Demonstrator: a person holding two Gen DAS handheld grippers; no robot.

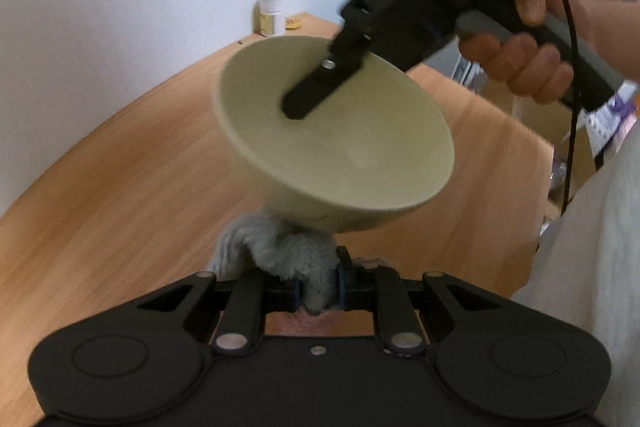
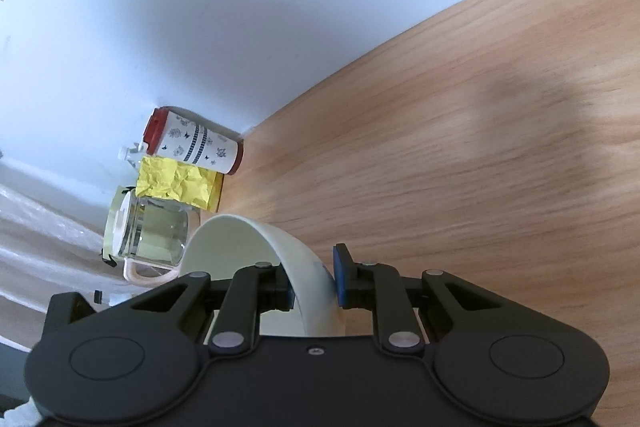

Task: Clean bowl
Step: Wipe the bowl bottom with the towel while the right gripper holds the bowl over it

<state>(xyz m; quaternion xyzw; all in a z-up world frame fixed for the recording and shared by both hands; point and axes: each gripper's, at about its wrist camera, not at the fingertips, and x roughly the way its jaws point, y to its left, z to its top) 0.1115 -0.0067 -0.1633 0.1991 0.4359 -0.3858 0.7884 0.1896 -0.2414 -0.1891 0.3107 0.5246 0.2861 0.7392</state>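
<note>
A cream bowl [image 1: 360, 155] hangs tilted above the wooden table [image 1: 120, 187], its opening turned toward the left wrist camera. My right gripper [image 1: 320, 83] is shut on its rim, one black finger lying inside the bowl. In the right wrist view the bowl's wall [image 2: 308, 279] runs between the blue pads of the right gripper [image 2: 316, 287]. My left gripper [image 1: 316, 287] is shut on a grey cloth [image 1: 280, 251], which bunches up against the bowl's outer underside.
A white pill bottle [image 1: 272, 13] and a small yellow tin [image 1: 293, 23] stand at the table's far edge by the wall. A patterned tumbler [image 2: 196, 143], a yellow box [image 2: 178, 183] and a glass mug [image 2: 148, 235] stand in a corner. A person's hand [image 1: 532, 59] holds the right gripper.
</note>
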